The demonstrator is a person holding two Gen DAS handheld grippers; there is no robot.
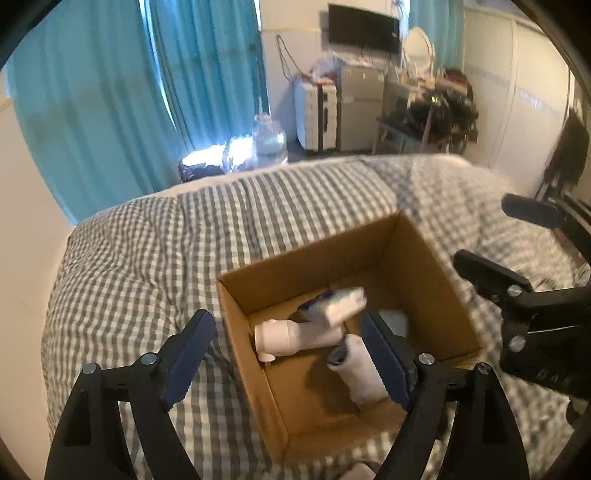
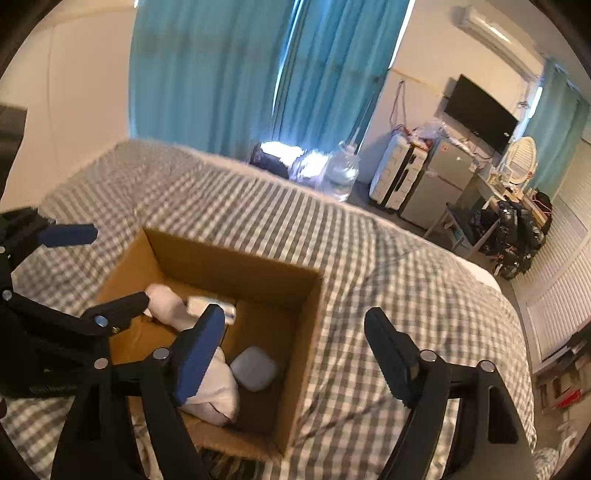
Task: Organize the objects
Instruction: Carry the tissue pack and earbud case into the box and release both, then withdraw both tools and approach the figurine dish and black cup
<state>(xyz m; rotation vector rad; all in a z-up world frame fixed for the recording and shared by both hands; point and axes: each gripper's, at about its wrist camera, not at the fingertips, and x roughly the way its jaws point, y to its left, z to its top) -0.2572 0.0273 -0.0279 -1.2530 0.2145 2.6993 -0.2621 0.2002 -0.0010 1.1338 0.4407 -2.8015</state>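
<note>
An open cardboard box (image 1: 255, 280) sits on a grey checked bed cover; it also shows in the right wrist view (image 2: 236, 262). Inside lie a white hair dryer (image 1: 291, 338), a small white and blue carton (image 1: 338, 306) that looks blurred, a white tube-like item (image 1: 360, 373) and a pale rounded case (image 2: 254, 368). My left gripper (image 1: 291, 354) is open and empty above the box's near left corner. My right gripper (image 2: 295, 354) is open and empty above the box's right wall. Each gripper shows in the other's view, the right (image 1: 480, 240) and the left (image 2: 96, 266).
The checked bed cover (image 1: 155, 243) spreads around the box. Beyond the bed are teal curtains (image 1: 110, 92), a large water bottle (image 1: 269, 138), a white drawer unit (image 1: 316, 110), a small fridge (image 1: 360, 107), a wall television (image 1: 364, 29) and a cluttered desk (image 1: 436, 110).
</note>
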